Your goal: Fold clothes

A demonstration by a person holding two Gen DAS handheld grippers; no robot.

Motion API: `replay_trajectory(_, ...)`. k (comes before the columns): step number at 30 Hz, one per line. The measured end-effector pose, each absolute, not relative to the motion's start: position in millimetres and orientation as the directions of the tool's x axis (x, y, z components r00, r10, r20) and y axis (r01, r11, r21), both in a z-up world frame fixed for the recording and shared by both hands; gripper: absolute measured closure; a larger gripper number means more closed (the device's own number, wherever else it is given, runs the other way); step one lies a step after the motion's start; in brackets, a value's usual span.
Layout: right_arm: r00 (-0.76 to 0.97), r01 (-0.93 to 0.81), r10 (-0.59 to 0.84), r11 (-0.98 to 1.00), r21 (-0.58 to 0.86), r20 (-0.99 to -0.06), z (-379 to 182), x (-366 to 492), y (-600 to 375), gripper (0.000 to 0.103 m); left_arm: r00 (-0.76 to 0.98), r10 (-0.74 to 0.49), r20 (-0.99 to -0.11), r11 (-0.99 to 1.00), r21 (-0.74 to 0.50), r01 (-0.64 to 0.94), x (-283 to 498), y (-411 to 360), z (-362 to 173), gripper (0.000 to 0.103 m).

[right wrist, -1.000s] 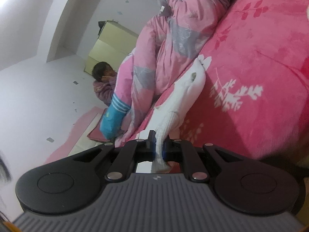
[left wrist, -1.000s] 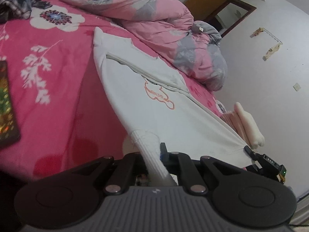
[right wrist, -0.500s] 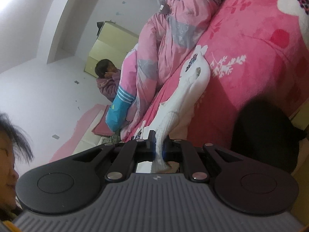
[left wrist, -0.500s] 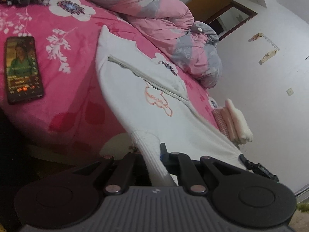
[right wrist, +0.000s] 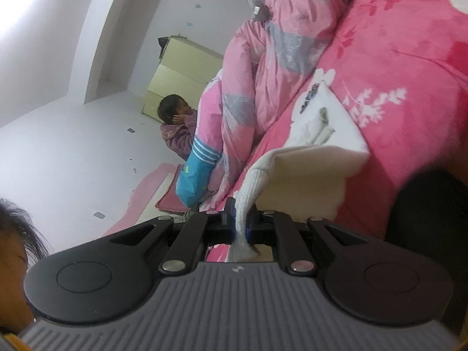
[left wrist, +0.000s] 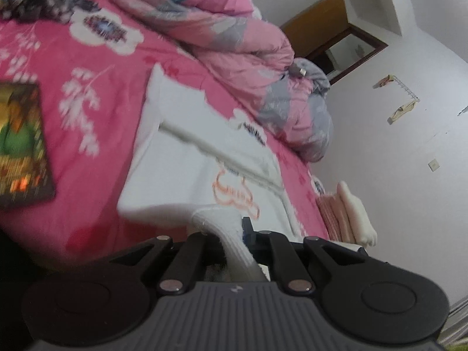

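Observation:
A white sweater (left wrist: 187, 169) with an orange print lies on the pink flowered bed cover (left wrist: 87, 58), collar end away from me. My left gripper (left wrist: 238, 234) is shut on one end of its ribbed hem, which rises from the bed into the jaws. In the right wrist view the same white sweater (right wrist: 321, 134) bends in a loose fold over the bed edge. My right gripper (right wrist: 240, 219) is shut on the other end of the ribbed hem (right wrist: 254, 181). The pinched cloth hides most of both pads.
A lit phone (left wrist: 20, 143) lies on the bed left of the sweater. A pink-grey quilt (left wrist: 248, 58) is heaped behind it and folded clothes (left wrist: 348, 213) are stacked to the right. One person (right wrist: 178, 125) sits on the floor; another person's head (right wrist: 11, 251) is close at the left.
Both grippers have moved in over the bed with the hem. The sweater, stretched long before, now hangs slack and bends in a fold. The phone sits further left in the view.

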State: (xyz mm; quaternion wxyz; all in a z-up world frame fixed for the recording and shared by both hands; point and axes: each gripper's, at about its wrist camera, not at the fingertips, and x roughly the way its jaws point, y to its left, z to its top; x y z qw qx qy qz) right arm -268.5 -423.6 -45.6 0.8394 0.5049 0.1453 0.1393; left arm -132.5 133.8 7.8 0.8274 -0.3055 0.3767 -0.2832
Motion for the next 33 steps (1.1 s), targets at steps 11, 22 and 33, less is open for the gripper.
replay_trajectory(11,0.932,-0.15,0.36,0.459,0.876,-0.029,-29.4,-165.9,-439.5,0.098,0.666,-0.603,-0.439,0.717,-0.665,0.21,-12.3,106.7,23.6,0.097)
replay_trajectory(22,0.943,-0.083,0.325,0.439,0.895,-0.072,-52.4,-13.3,-475.9,0.098,0.68,-0.526,-0.512,0.768,-0.629,0.12,141.0,65.6,7.8,0.097)
replay_trajectory(33,0.924,0.076,0.323,0.37,0.926,-0.205,-122.1,92.6,-503.8,0.097,0.589,-0.553,-0.59,0.753,-0.657,0.049,231.3,59.9,-62.3,0.095)
